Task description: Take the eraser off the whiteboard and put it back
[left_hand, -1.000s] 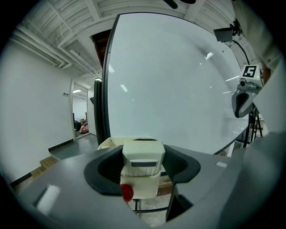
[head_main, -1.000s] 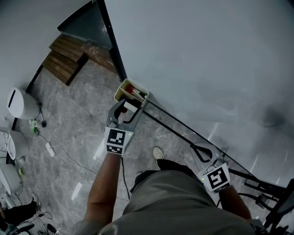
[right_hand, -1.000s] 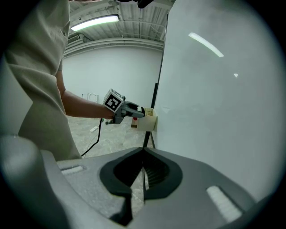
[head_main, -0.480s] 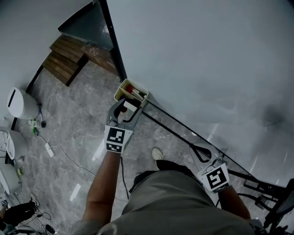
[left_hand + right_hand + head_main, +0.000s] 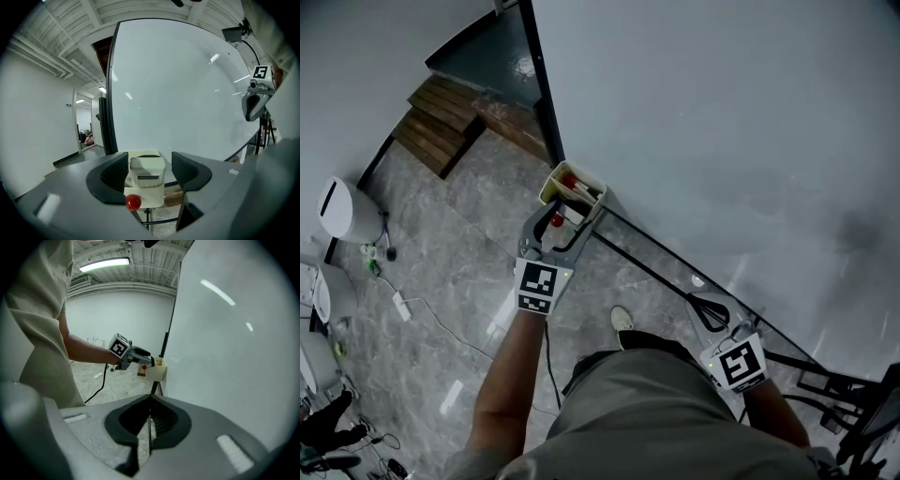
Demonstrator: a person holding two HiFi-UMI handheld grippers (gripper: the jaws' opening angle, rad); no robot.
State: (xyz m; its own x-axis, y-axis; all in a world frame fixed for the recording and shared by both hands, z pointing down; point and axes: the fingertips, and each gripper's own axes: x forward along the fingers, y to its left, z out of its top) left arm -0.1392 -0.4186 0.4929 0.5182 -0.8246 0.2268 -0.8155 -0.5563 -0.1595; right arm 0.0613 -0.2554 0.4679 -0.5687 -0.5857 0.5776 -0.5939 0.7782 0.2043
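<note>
A white eraser (image 5: 147, 165) rests on top of the cream holder box (image 5: 146, 191) at the whiteboard's (image 5: 722, 141) lower left corner. My left gripper (image 5: 149, 169) straddles the eraser and its jaws are opening: the right pad stands apart from it, the left pad is close beside it. In the head view the left gripper (image 5: 560, 223) reaches the box (image 5: 572, 190) from below. A red knob (image 5: 133, 202) shows just under the eraser. My right gripper (image 5: 149, 426) is shut on nothing, low by the board's tray rail (image 5: 647, 267), as the head view (image 5: 707, 308) also shows.
Wooden steps (image 5: 441, 131) lie beyond the board's left edge. A white bin (image 5: 342, 208) and floor cables (image 5: 403, 305) are at the left. The person's shoe (image 5: 622, 314) is below the rail. A black stand (image 5: 853, 412) sits at the lower right.
The left jaws have spread a little wider around the eraser. Both hands have stayed where they were.
</note>
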